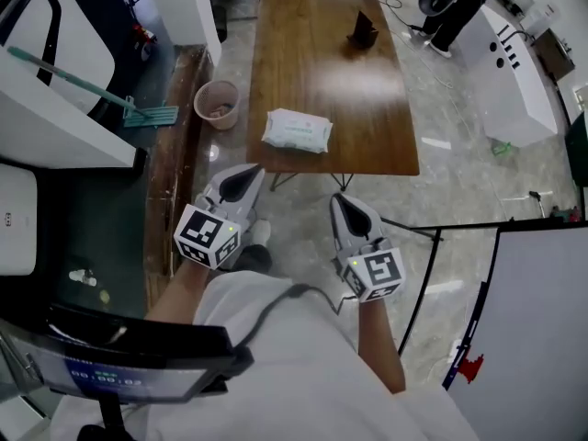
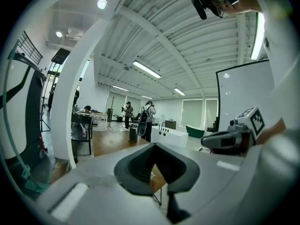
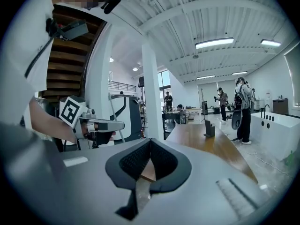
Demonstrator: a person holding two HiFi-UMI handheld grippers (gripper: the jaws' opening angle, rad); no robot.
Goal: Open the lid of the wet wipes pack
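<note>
The wet wipes pack (image 1: 296, 130), white with pale green print, lies flat near the front edge of the long wooden table (image 1: 367, 108). Both grippers hover over the floor, short of that edge. My left gripper (image 1: 246, 176) points at the table's front left corner, jaws shut and empty. Level with it to the right, my right gripper (image 1: 342, 201) is also shut on nothing. In the left gripper view the shut left gripper (image 2: 153, 147) hides most of the table, and the right gripper (image 2: 229, 138) shows beside it. The right gripper view shows the shut right gripper (image 3: 150, 143) before the table (image 3: 206, 144); no pack is visible there.
A pink bin (image 1: 217, 105) stands on the floor left of the table, by a teal mop (image 1: 138, 113). A small dark object (image 1: 363, 30) sits at the table's far end. A whiteboard on a black frame (image 1: 542, 320) stands at the right. People (image 3: 241, 102) stand far off.
</note>
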